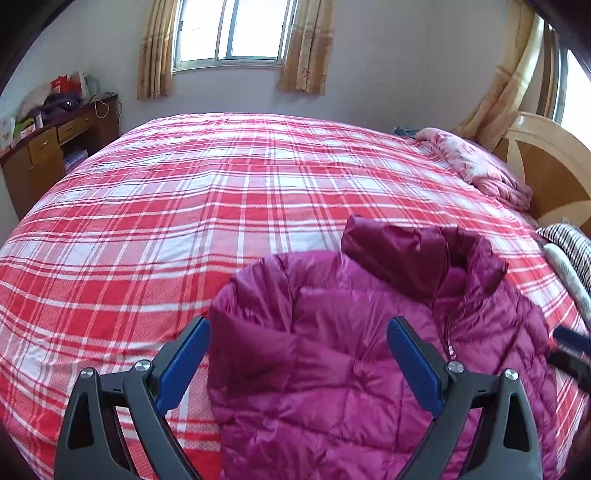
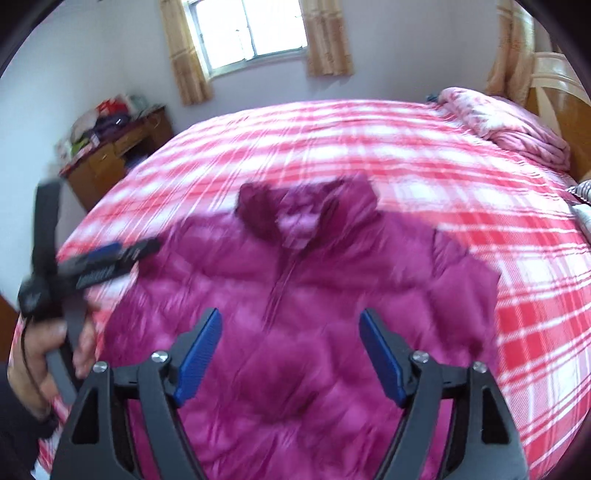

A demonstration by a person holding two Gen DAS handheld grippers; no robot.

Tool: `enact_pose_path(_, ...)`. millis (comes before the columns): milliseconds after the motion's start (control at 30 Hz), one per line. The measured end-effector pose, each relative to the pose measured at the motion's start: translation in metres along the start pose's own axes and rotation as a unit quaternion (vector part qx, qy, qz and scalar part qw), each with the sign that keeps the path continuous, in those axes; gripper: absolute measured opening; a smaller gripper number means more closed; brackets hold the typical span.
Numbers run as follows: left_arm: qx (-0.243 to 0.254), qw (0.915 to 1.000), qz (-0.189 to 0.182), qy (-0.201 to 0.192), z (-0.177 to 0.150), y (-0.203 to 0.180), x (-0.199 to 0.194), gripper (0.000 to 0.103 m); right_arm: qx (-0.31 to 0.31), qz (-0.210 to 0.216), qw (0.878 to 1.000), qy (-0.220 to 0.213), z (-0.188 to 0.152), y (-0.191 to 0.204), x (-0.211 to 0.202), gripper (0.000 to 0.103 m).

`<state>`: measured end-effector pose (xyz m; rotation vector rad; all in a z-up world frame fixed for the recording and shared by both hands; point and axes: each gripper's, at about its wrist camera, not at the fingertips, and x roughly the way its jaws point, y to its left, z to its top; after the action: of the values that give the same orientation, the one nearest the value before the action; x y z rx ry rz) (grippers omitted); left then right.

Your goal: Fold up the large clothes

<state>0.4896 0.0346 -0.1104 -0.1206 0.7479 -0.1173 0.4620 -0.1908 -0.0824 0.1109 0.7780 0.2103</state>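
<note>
A magenta quilted puffer jacket [image 1: 369,350] lies front up on the red plaid bed [image 1: 184,206], collar away from me. My left gripper [image 1: 299,332] is open and empty, hovering over the jacket's left shoulder edge. In the blurred right wrist view the jacket [image 2: 314,295] lies spread with its zipper up the middle. My right gripper [image 2: 291,325] is open and empty above the jacket's chest. The left gripper [image 2: 103,262], held in a hand, shows at the jacket's left side there.
A pink folded quilt [image 1: 476,162] and a striped pillow [image 1: 569,243] lie by the wooden headboard [image 1: 546,162] at the right. A cluttered wooden desk [image 1: 48,144] stands at the far left. A curtained window [image 1: 232,33] is on the back wall.
</note>
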Motion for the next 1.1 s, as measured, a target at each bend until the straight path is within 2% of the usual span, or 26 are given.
enact_pose_path(67, -0.001, 1.0, 0.003, -0.001, 0.007, -0.003, 0.004, 0.096, 0.021, -0.023, 0.999, -0.008, 0.026, -0.01, 0.015, 0.079)
enact_pose_path(167, -0.006, 1.0, 0.004, 0.003, 0.011, -0.008, 0.012, 0.096, 0.042, -0.038, 0.998, 0.005, 0.058, -0.022, 0.049, 0.079)
enact_pose_path(267, -0.013, 0.9997, -0.014, 0.018, 0.011, -0.013, 0.016, 0.096, 0.042, -0.055, 0.997, 0.029, 0.072, -0.031, 0.088, 0.079)
enact_pose_path(300, -0.015, 0.9994, -0.021, 0.024, 0.011, -0.016, 0.018, 0.096, 0.044, -0.058, 0.997, 0.038, 0.075, -0.031, 0.096, 0.075)
enact_pose_path(333, -0.013, 0.9993, -0.023, 0.027, 0.013, -0.02, 0.019, 0.096, 0.04, -0.06, 0.996, 0.05, 0.075, -0.033, 0.107, 0.066)
enact_pose_path(367, -0.009, 0.9993, -0.025, 0.028, 0.015, -0.025, 0.019, 0.096, 0.037, -0.062, 0.996, 0.061, 0.073, -0.034, 0.113, 0.036)
enact_pose_path(400, -0.003, 0.9993, -0.027, 0.026, 0.019, -0.029, 0.019, 0.096, 0.037, -0.059, 0.995, 0.07, 0.07, -0.038, 0.117, 0.021)
enact_pose_path(467, 0.016, 0.9995, -0.021, 0.015, 0.031, -0.039, 0.02, 0.096, 0.032, -0.056, 0.996, 0.06, 0.064, -0.039, 0.109, 0.016)
enact_pose_path(533, 0.028, 0.9995, -0.016, 0.0, 0.047, -0.047, 0.025, 0.096, 0.016, -0.058, 0.997, 0.045, 0.057, -0.039, 0.096, 0.014)
enact_pose_path(600, 0.021, 0.9996, -0.014, -0.01, 0.066, -0.053, 0.035, 0.096, 0.011, -0.053, 0.998, 0.034, 0.049, -0.043, 0.082, 0.013)
enact_pose_path(667, 0.015, 0.9998, -0.014, -0.009, 0.081, -0.059, 0.049, 0.096, 0.015, -0.047, 0.998, 0.034, 0.045, -0.046, 0.077, 0.012)
enact_pose_path(733, 0.032, 0.9994, 0.01, -0.003, 0.087, -0.068, 0.063, 0.096, 0.015, -0.043, 0.998, 0.034, 0.041, -0.05, 0.076, 0.011)
enact_pose_path(767, 0.038, 0.999, 0.022, 0.013, 0.086, -0.072, 0.074, 0.096, 0.015, -0.044, 0.998, 0.033, 0.04, -0.051, 0.077, 0.011)
enact_pose_path(867, 0.057, 0.9933, 0.079, 0.063, 0.064, -0.07, 0.098, 0.096, 0.026, -0.043, 0.998, 0.031, 0.035, -0.061, 0.077, 0.011)
enact_pose_path(933, 0.063, 0.9891, 0.1, 0.088, 0.043, -0.06, 0.102, 0.096, 0.036, -0.042, 0.998, 0.033, 0.031, -0.07, 0.077, 0.011)
enact_pose_path(1100, 0.07, 0.9847, 0.103, 0.122, 0.003, -0.042, 0.093, 0.096, 0.06, -0.04, 0.996, 0.043, 0.015, -0.083, 0.088, 0.01)
